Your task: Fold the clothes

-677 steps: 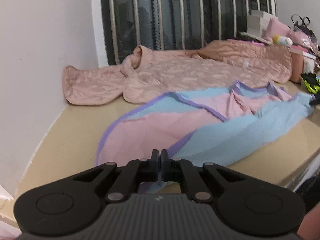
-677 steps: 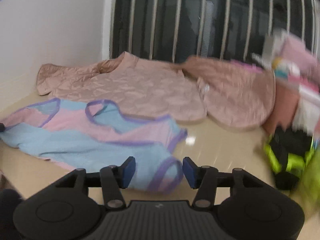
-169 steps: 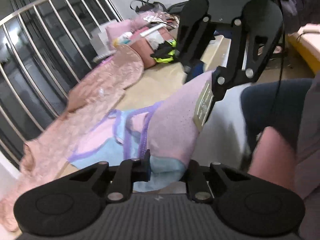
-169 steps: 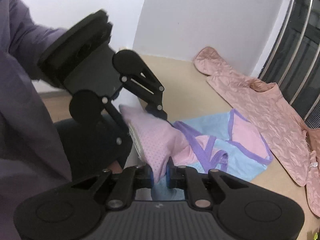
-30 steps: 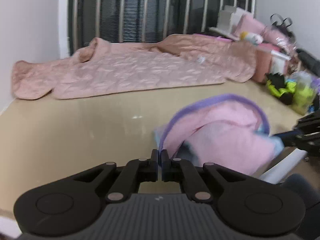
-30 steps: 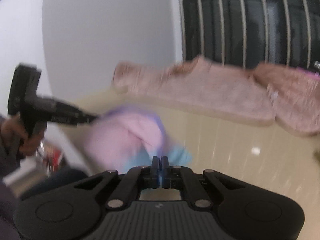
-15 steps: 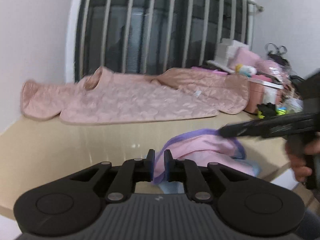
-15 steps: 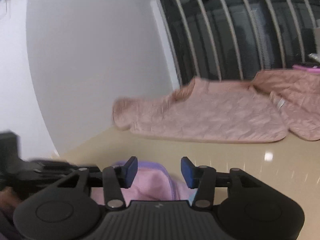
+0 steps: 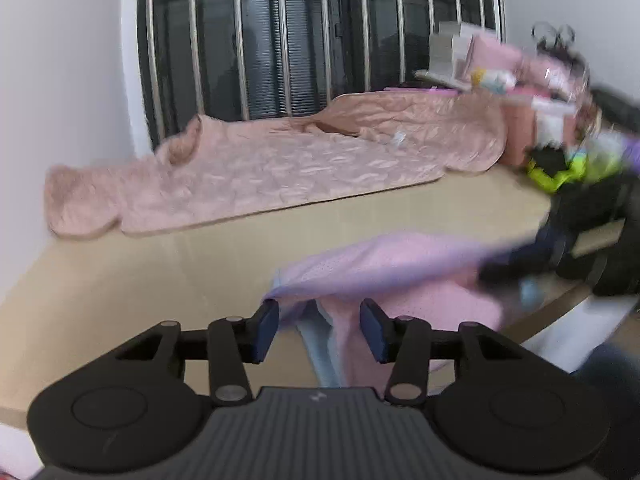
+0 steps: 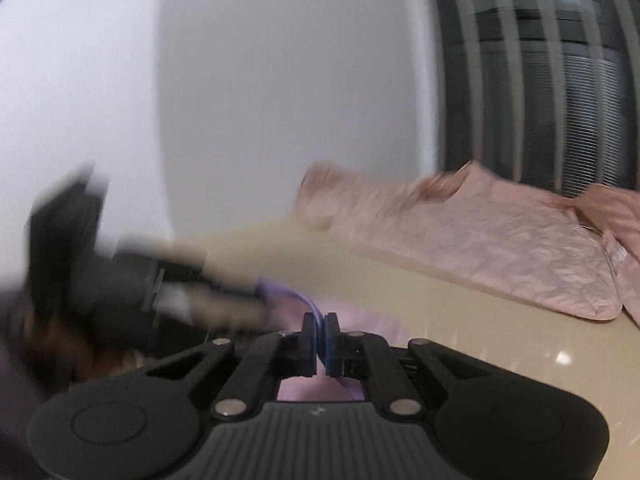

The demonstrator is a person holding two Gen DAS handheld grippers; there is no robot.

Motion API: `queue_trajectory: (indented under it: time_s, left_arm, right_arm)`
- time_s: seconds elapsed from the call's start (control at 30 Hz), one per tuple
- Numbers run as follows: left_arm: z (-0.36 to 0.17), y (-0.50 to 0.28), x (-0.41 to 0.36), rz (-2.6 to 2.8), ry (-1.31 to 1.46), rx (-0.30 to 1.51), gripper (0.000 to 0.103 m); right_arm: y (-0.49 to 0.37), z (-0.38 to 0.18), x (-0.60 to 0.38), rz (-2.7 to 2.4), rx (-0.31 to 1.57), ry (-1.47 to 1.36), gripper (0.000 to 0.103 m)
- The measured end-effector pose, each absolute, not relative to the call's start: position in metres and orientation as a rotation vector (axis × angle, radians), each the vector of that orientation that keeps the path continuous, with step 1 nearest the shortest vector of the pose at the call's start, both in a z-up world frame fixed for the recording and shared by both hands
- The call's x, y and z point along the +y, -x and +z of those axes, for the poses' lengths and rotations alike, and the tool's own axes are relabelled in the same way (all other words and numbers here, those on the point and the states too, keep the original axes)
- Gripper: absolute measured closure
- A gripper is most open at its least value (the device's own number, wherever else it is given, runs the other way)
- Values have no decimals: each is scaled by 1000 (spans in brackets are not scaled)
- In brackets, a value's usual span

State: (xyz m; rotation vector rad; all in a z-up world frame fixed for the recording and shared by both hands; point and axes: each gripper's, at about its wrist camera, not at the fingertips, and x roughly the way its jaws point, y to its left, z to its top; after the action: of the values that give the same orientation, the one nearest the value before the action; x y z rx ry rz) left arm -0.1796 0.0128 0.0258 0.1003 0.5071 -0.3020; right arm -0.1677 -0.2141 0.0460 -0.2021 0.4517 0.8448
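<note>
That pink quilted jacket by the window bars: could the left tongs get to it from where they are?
Probably yes. The left tongs are open and hold nothing, and only bare tabletop lies between them and the jacket. The pink top sits to their right, out of the way.

The left gripper (image 9: 319,325) is matte black, with two dark blue pads on its fingers (image 9: 265,325). Behind the fingers, linkage bars are pinned by silver screws. Further back sits a ribbed grey body (a small pale logo marks its middle), flanked by two round black discs. The right gripper (image 10: 319,344) has the same build: blue-padded fingers (image 10: 331,344), silver screws, ribbed grey body.
</note>
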Motion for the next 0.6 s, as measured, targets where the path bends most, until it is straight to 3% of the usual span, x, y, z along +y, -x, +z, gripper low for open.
queue_trajectory:
  time_s: [0.17, 0.37, 0.47, 0.6]
  left_arm:
    - [45, 192, 44, -441, 89, 489, 53]
    - [42, 153, 40, -339, 213, 530, 52]
    - [28, 143, 21, -327, 118, 606, 53]
    - [14, 154, 10, -331, 34, 609, 54]
  right_arm:
    - [172, 37, -220, 785, 485, 215, 99]
    - [169, 37, -229, 707, 456, 190, 97]
    - [175, 36, -233, 699, 470, 184, 70]
    - [187, 47, -256, 733, 419, 38, 60]
